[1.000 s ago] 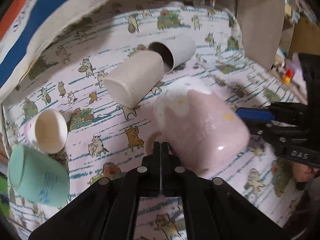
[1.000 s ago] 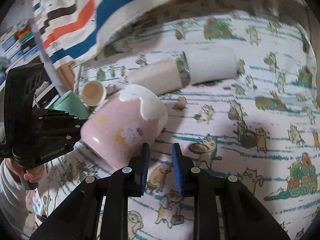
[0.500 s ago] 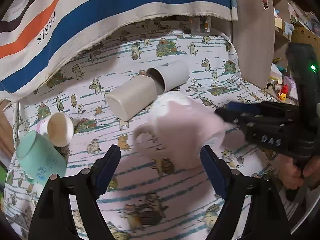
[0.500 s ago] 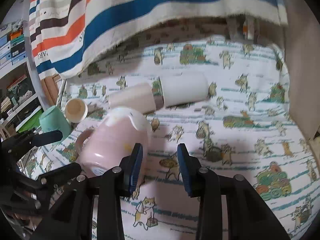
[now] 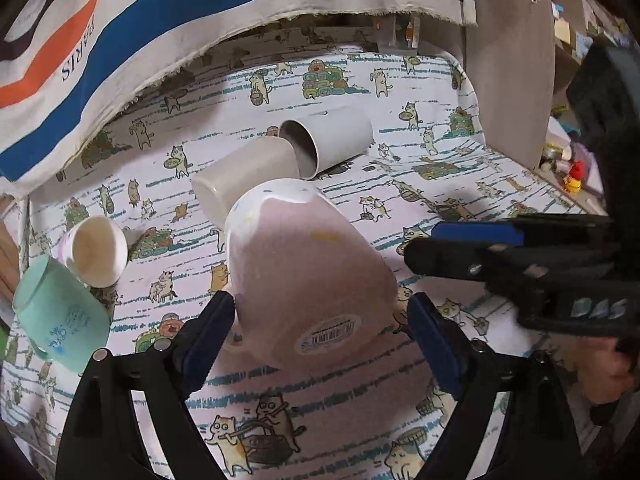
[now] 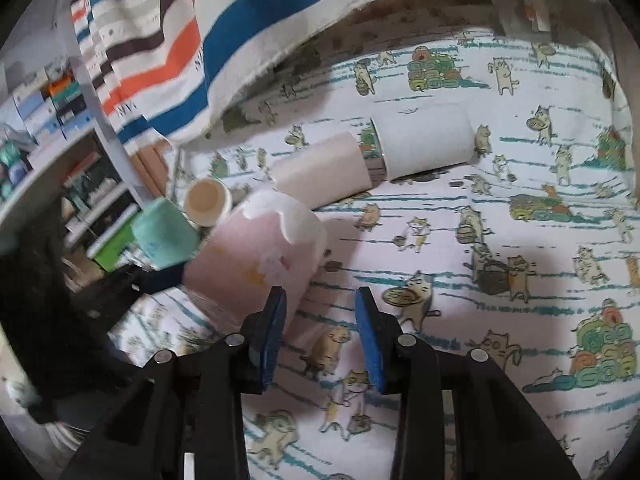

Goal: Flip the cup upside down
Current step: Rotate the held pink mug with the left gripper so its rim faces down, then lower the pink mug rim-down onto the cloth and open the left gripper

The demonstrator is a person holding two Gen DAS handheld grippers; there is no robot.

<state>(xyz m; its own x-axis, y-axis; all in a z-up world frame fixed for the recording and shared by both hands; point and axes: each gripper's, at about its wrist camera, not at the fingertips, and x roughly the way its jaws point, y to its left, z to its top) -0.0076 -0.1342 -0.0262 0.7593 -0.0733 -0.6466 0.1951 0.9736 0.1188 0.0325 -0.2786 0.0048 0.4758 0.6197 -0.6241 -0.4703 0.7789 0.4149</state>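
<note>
Left gripper (image 5: 320,330) fingers spread wide, blue pads flanking the base end of the glossy pink ceramic mug with white drip-glaze rim (image 5: 304,276); whether either pad touches the mug is unclear. Mug lies tilted on the cat-print cloth on the desk (image 5: 400,152), long axis running away from the left camera, barcode-stickered bottom (image 5: 329,333) toward the lens, white rim end pointing far-left. Right gripper (image 6: 320,334) fingers parted, nothing between them; its left pad sits just beside the mug's side. Left wrist view alone shows the sticker and the right gripper (image 5: 500,256) entering from the right. Right wrist view alone shows the mug (image 6: 256,260) side-on with a flower decal (image 6: 274,266), rim up-right. Beyond the mug: cream cylindrical cup (image 5: 244,178) and white cylindrical cup (image 5: 332,140), both on their sides, ends close together. Left: small white cup (image 5: 94,250) and mint-green cup (image 5: 60,316), touching. Striped fabric (image 5: 200,8) hangs behind.
</note>
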